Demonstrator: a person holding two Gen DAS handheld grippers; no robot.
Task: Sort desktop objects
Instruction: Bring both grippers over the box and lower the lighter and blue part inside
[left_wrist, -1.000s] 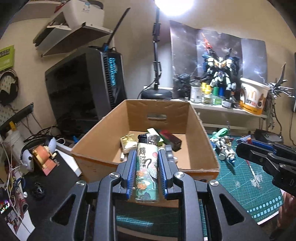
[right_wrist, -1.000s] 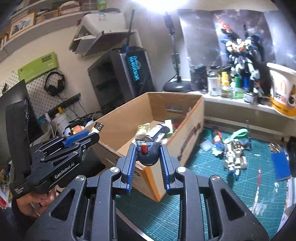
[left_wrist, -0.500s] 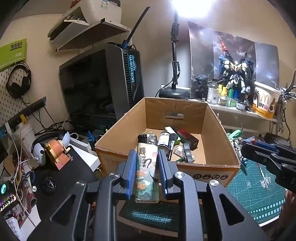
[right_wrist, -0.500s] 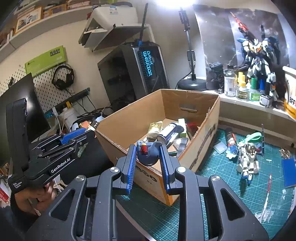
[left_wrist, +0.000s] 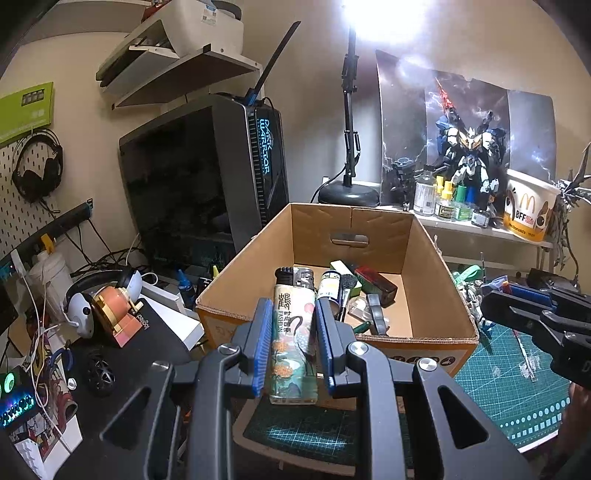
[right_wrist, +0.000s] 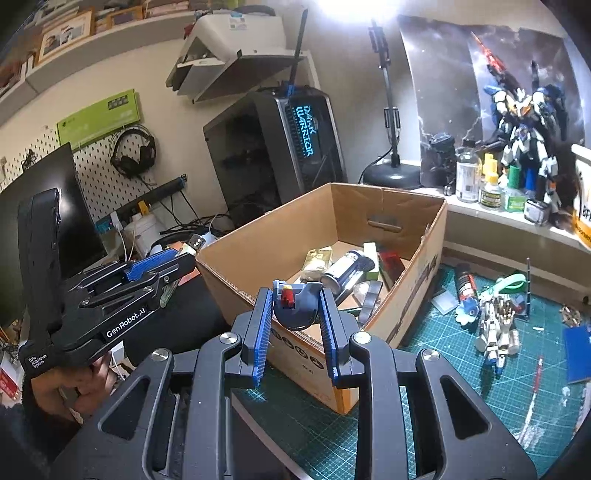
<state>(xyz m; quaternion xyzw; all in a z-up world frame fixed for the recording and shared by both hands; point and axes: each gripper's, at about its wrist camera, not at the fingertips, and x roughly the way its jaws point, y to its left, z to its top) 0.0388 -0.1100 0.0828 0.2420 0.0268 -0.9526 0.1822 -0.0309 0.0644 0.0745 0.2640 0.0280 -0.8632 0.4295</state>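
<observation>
Left gripper clamps a lighter, right gripper clamps a dark toy part; both hang before the box at frame centre, release over it seems next.

Matt corrugated cardboard box, glossy printed plastic lighter between ribbed blue pads of the matt black plastic left gripper, matt green gridded cutting mat, smooth dark plastic part.
</observation>
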